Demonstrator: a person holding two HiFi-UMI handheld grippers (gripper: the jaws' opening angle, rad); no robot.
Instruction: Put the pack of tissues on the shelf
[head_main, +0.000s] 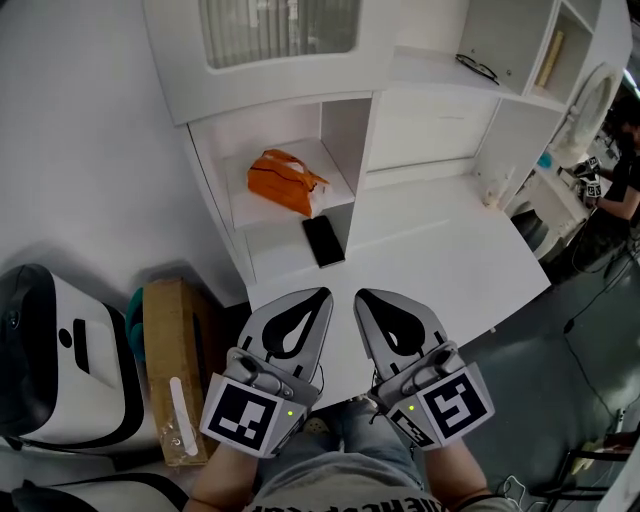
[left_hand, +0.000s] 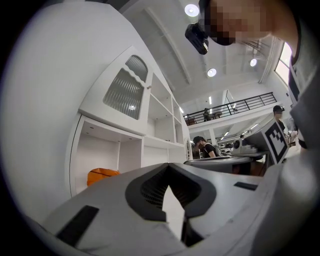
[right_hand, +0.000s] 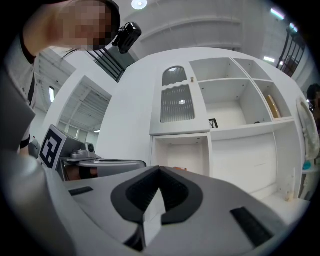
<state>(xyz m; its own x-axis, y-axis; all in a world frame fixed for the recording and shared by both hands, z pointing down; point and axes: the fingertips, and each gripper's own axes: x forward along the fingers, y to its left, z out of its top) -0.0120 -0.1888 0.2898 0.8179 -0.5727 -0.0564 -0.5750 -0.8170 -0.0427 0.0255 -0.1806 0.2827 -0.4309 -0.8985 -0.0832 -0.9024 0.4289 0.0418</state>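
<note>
The orange pack of tissues (head_main: 285, 182) lies in the open cubby of the white shelf unit (head_main: 345, 135), and it shows low at the left of the left gripper view (left_hand: 102, 176). My left gripper (head_main: 318, 295) (left_hand: 167, 167) and right gripper (head_main: 365, 296) (right_hand: 159, 168) hover side by side over the near edge of the white desk (head_main: 440, 260), pointing level at the shelf. Both are shut with nothing between their jaws, well short of the pack. In the right gripper view only a sliver of the orange pack (right_hand: 179, 169) peeks over the jaws.
A black phone (head_main: 323, 240) lies on the ledge below the cubby. Glasses (head_main: 478, 67) rest on a higher shelf. A cardboard box (head_main: 175, 370) and a white appliance (head_main: 60, 355) stand on the floor at the left. A person (head_main: 625, 170) works at the far right.
</note>
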